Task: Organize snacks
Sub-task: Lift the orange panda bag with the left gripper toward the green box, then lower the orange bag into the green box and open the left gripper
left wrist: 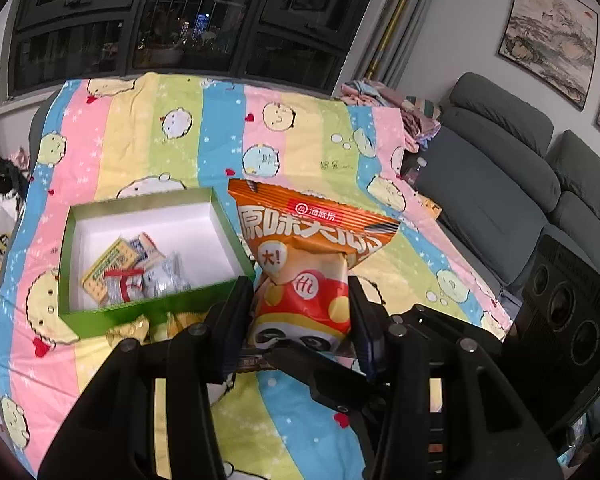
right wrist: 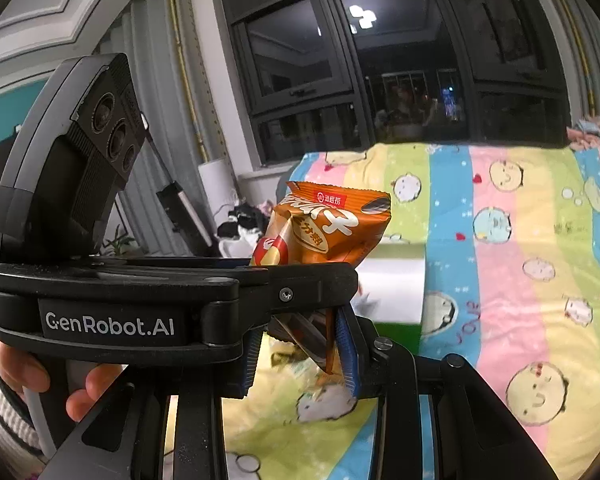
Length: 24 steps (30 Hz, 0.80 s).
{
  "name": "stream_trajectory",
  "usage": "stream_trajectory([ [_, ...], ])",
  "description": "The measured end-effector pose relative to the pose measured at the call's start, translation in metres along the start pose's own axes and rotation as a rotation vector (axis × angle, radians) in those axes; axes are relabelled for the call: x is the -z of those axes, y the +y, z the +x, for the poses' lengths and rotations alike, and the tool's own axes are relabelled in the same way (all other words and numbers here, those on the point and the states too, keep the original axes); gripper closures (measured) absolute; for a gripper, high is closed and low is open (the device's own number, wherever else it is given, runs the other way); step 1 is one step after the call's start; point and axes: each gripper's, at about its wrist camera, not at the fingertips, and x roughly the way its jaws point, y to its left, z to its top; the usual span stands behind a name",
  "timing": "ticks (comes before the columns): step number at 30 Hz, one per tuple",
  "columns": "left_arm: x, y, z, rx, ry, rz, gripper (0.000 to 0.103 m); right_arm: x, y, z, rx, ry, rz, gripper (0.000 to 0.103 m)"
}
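Dark window panes backed a bed spread with a soft, pastel-striped cartoon sheet. An orange, crinkled foil snack bag hung above the sheet, pinched in the middle by the left claw and at its lower end by the right claw, whose ribbed blue pads hid that end. Left of the bag sat a green cardboard box with a white inside, holding small wrapped snacks too jumbled to tell apart. Gold wrappers near the box were partly cut off by the claw.
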Motion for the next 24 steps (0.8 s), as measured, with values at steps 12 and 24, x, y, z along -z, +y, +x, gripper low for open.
stream_trajectory([
  [12,-0.023,0.021,0.026,0.023,-0.009,-0.008,0.057,-0.017,-0.017,0.028,0.022,0.008,-0.010,0.067],
  [24,-0.051,0.086,0.057,0.072,0.042,-0.131,0.057,-0.038,-0.025,0.087,0.006,0.074,-0.016,0.067],
])
